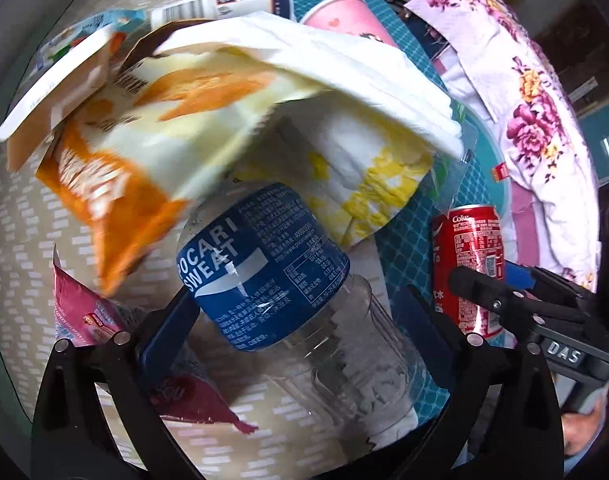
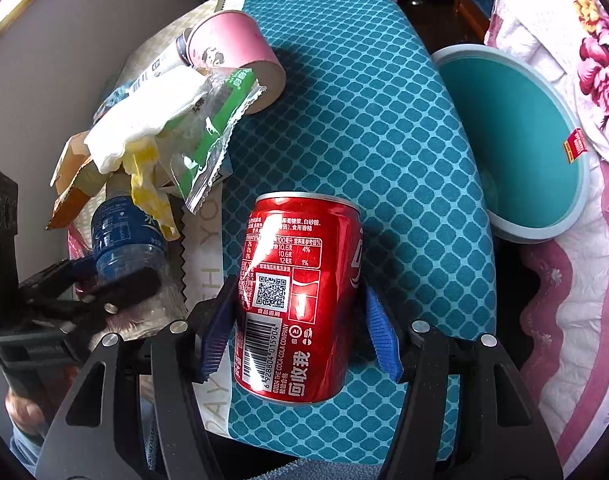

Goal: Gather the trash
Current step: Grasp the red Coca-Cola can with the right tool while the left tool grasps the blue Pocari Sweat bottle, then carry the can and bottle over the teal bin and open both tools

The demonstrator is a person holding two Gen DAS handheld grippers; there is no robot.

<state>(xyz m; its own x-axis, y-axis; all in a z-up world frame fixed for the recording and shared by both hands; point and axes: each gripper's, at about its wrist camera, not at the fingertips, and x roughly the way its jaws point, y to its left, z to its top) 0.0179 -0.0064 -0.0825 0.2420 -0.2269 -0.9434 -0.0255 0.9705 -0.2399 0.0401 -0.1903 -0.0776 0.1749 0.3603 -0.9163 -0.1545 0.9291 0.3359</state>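
Note:
A clear Pocari Sweat bottle (image 1: 264,272) with a blue label lies on the table under a heap of trash. My left gripper (image 1: 298,296) straddles it from above. The left pad (image 1: 172,320) is against the label, while the right finger (image 1: 424,312) stands off the bottle, so the jaws are open. In the right wrist view the same gripper (image 2: 112,276) sits around the bottle (image 2: 124,236). My right gripper (image 2: 297,286) is shut on a red Coke can (image 2: 300,296), both blue pads on its sides. The can (image 1: 468,248) shows at the right of the left wrist view.
An orange-and-white snack bag (image 1: 116,152), white tissue (image 1: 344,68), yellow-printed napkin (image 1: 368,192), pink wrapper (image 1: 84,312) and green-clear wrapper (image 2: 212,128) pile over the bottle. A pink paper cup (image 2: 232,52) lies behind. A teal bin (image 2: 516,140) stands right of the teal tablecloth (image 2: 364,120), by floral cloth (image 1: 536,100).

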